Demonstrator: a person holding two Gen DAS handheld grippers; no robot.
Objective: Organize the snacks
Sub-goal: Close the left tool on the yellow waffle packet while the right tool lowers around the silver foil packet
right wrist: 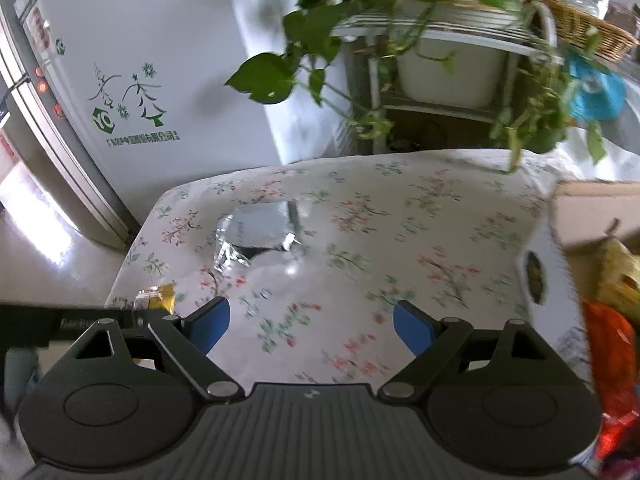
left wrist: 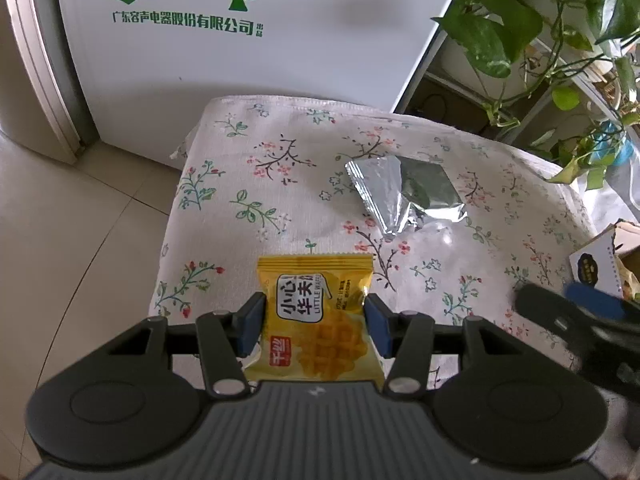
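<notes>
My left gripper (left wrist: pixel 314 322) is shut on a yellow waffle snack packet (left wrist: pixel 316 312), held over the near edge of the floral tablecloth (left wrist: pixel 248 168). A silver foil snack packet (left wrist: pixel 404 194) lies on the cloth further back; it also shows in the right wrist view (right wrist: pixel 256 236). My right gripper (right wrist: pixel 310 326) is open and empty above the cloth, to the right of the left gripper; it shows blurred in the left wrist view (left wrist: pixel 576 320). A cardboard box (right wrist: pixel 568 240) holding yellow and orange snack packets (right wrist: pixel 616 300) stands at the table's right edge.
A white fridge (left wrist: pixel 240 60) stands behind the table. A leafy plant (left wrist: pixel 532 32) on a shelf hangs over the table's back right corner. A wicker basket (right wrist: pixel 584 28) and a blue item (right wrist: pixel 596 92) sit on the shelf. Tiled floor (left wrist: pixel 60 240) lies to the left.
</notes>
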